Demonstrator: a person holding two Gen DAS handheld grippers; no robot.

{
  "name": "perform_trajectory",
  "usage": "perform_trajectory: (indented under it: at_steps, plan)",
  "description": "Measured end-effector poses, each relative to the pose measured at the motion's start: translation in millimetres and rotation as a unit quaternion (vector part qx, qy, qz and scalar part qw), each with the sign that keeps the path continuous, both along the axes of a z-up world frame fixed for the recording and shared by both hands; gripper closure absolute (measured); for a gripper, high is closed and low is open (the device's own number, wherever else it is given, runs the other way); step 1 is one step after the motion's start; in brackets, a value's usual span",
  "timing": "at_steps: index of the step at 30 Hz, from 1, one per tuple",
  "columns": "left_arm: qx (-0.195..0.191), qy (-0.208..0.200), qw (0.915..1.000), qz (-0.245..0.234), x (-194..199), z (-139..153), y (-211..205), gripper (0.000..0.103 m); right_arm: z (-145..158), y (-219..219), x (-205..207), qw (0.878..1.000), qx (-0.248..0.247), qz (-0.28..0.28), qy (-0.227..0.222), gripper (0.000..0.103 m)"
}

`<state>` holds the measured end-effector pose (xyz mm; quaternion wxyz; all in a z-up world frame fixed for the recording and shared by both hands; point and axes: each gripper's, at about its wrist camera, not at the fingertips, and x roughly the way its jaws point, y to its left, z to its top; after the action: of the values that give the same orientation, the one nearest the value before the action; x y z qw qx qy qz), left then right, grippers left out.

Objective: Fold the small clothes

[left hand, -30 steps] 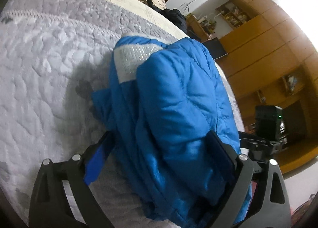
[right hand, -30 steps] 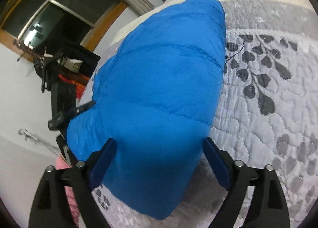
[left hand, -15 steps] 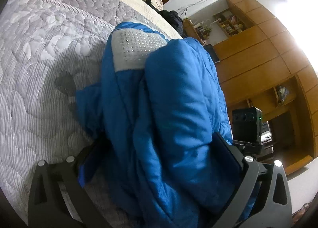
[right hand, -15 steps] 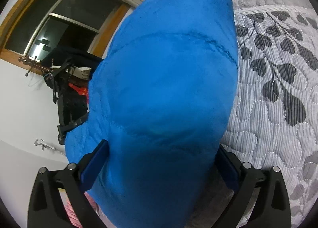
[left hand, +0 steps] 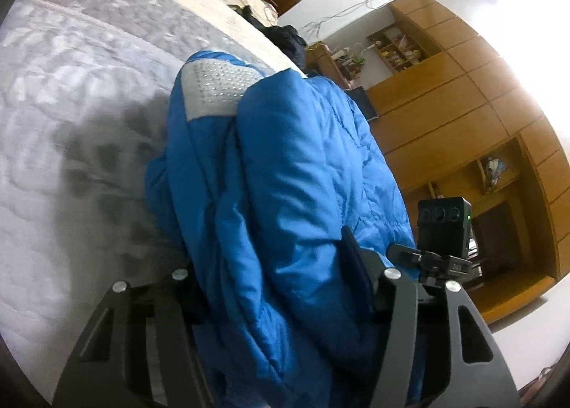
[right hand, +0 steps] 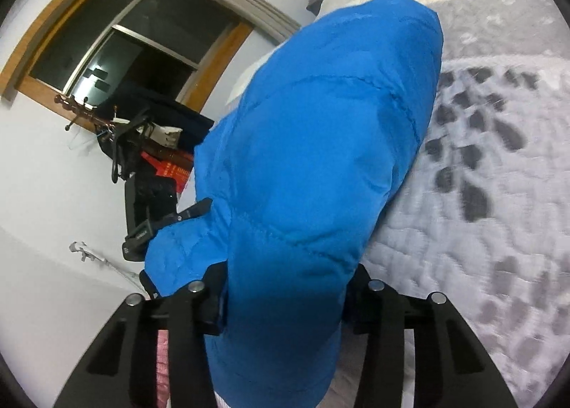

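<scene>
On the bed, a grey leaf-patterned quilt (right hand: 498, 194) is lying under a puffy blue jacket (left hand: 292, 166), which is bunching up between both tongs: the left tongs (left hand: 274, 276) and the right tongs (right hand: 285, 287) are each clamping a thick fold.
</scene>
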<state>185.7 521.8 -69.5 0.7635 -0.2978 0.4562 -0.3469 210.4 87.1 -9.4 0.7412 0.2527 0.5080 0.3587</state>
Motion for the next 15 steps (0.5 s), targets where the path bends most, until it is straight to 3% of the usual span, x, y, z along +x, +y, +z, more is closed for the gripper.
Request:
perform_trajectory:
  at_steps: [9,15]
  plan:
    - [-0.023,-0.009,0.9983,-0.053,-4.8,17.3,-99.3,0.047,43.9,-94.4,-33.5,0.998,-0.042,-0.035,-0.028,0.057]
    - [-0.011,-0.005,0.9971,-0.074,-8.2,13.7,-159.3,0.047,46.5,-143.6,-41.2,0.997,-0.060,-0.051,-0.027,0.056]
